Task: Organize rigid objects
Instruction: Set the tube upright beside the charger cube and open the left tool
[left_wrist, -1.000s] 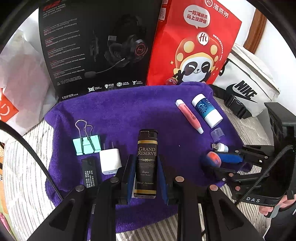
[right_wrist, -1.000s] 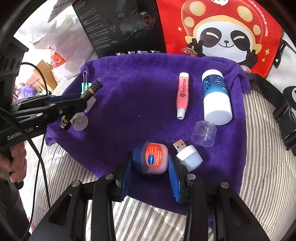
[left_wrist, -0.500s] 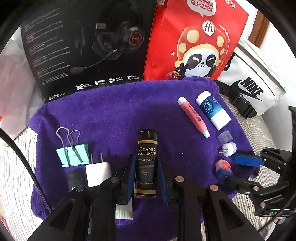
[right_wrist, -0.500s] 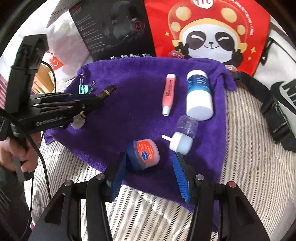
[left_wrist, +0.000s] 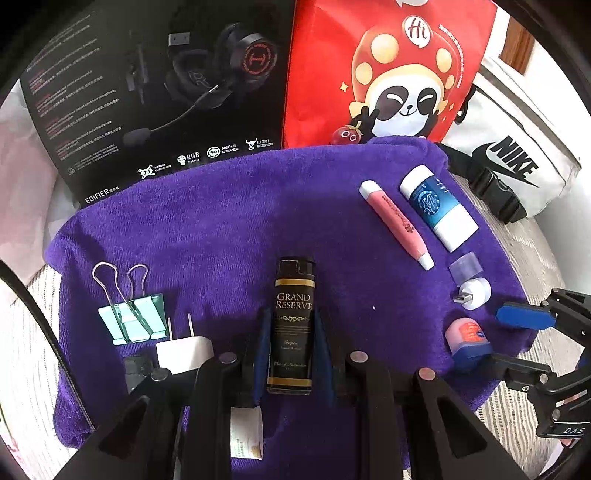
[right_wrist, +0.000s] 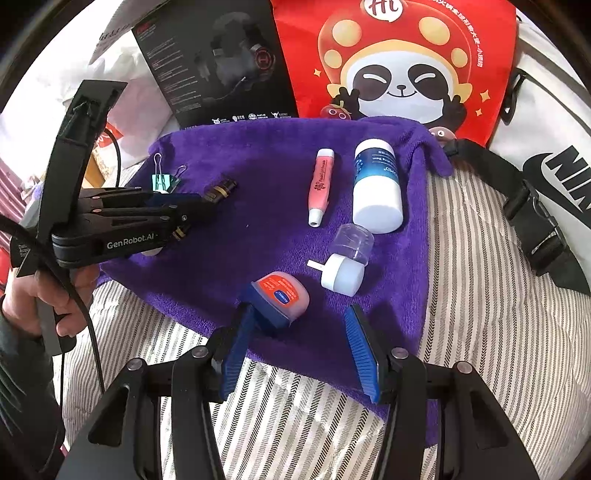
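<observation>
Left gripper (left_wrist: 290, 343) clamped on black, gold-lettered lighter (left_wrist: 293, 325); right gripper (right_wrist: 301, 345) open beside pink jar (right_wrist: 282, 297).

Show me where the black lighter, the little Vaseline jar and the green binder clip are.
black lighter (left_wrist: 293, 325), left wrist view, on its gold-lettered front label.
Vaseline jar (right_wrist: 282, 293), right wrist view, on its pink lid.
green binder clip (left_wrist: 135, 321), left wrist view, on its green body.

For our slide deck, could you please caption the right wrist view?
Right hand-held gripper open beside a small jar on the purple towel; left hand-held gripper holds a lighter.
</observation>
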